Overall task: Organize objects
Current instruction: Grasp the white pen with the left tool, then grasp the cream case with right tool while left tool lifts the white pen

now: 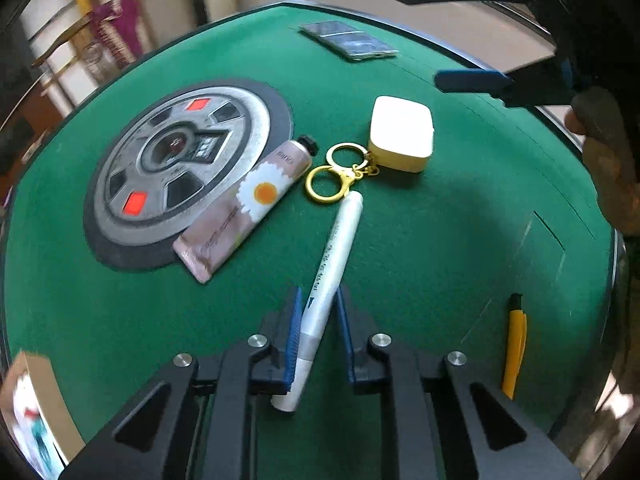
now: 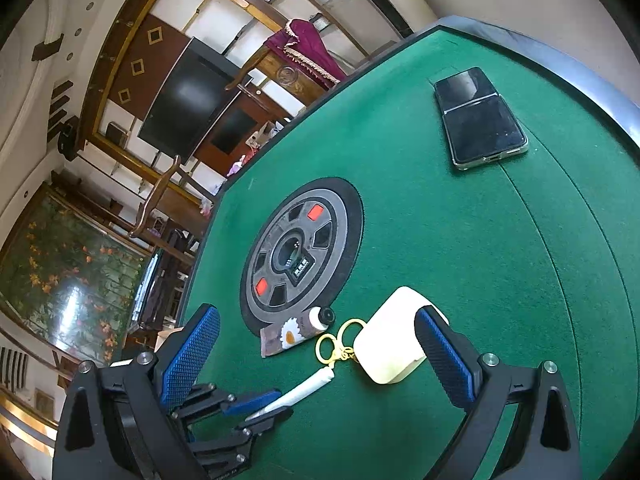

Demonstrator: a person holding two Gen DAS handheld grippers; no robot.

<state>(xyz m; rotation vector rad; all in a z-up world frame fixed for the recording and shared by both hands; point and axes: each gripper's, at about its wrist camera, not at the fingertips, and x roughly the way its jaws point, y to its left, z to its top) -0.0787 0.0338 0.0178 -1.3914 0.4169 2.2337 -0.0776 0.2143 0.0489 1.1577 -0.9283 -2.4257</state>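
A white pen (image 1: 340, 240) lies on the green felt table (image 1: 440, 260), and my left gripper (image 1: 319, 292) is shut on its lower half, a blue pad on each side. In the right wrist view the same pen (image 2: 308, 388) sticks out of the left gripper (image 2: 272, 402). Beyond the pen's tip lie a daisy-printed hand cream tube (image 1: 248, 204), a gold keyring (image 1: 340, 172) and a cream-white case (image 1: 402, 134) clipped to it. My right gripper (image 2: 316, 314) stands open above the case (image 2: 390, 340) and the tube (image 2: 292, 334), with nothing between its pads.
A round grey disc (image 1: 188, 168) is set into the felt left of the tube. A dark phone (image 2: 480, 120) lies near the far edge. A yellow pen (image 1: 514, 344) lies at the right edge. A cardboard box (image 1: 36, 408) sits at the near left. A person's hand (image 1: 608, 152) holds the right gripper.
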